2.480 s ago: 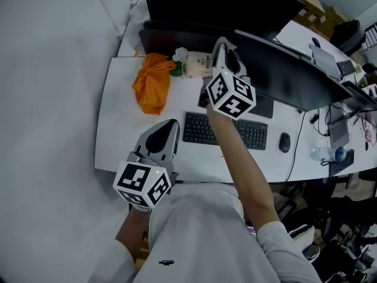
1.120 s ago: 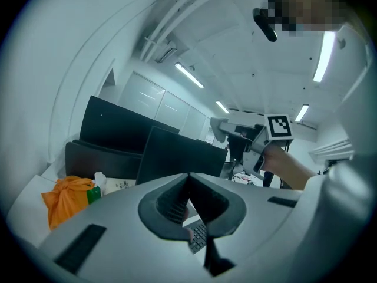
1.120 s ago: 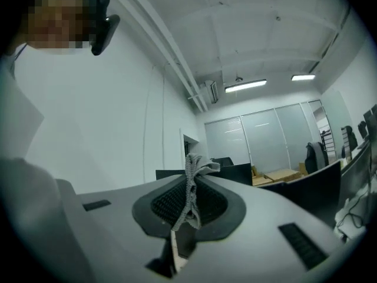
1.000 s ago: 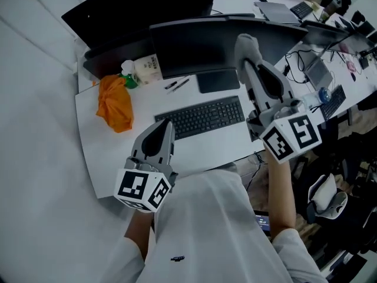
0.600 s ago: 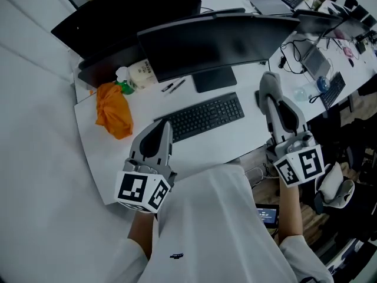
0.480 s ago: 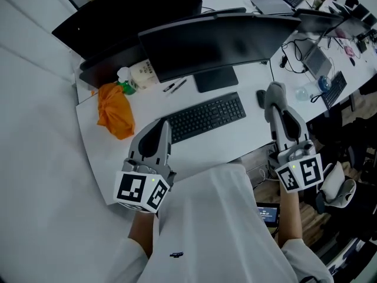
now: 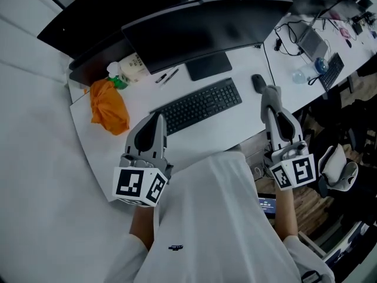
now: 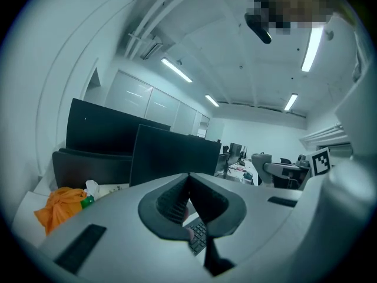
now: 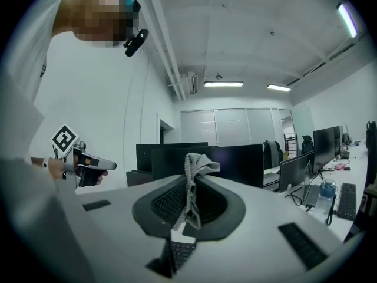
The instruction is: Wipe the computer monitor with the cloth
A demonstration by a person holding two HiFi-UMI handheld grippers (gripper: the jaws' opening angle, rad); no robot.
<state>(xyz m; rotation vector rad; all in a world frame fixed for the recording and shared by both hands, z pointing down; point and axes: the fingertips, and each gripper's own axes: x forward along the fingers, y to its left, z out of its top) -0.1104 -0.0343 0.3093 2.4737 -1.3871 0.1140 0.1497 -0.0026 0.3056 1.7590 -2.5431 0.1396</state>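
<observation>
While the right gripper [image 7: 271,96] hangs at centre right of the head view, over the desk's [image 7: 231,126] near right corner, its jaws are clamped on a pale grey cloth [image 9: 196,165] whose bunched end pokes above the tips. The left gripper [image 7: 157,120] sits at lower left with its jaws pressed together at the tips, just short of the keyboard [image 7: 197,106].

Bare white desk shows between the keyboard and the front edge. The mouse [image 7: 258,82] lies just beyond the right gripper's tips. The monitor [image 7: 200,33] runs dark across the top of the frame, well apart from the cloth. An orange bundle [image 7: 109,105] lies near the desk's left edge.

Only the head view shows the desk's edges. Only the right gripper view shows the cloth's ribbed weave and the strip of it hanging down between the jaws. Only the left gripper view shows the line where that gripper's jaws meet.
</observation>
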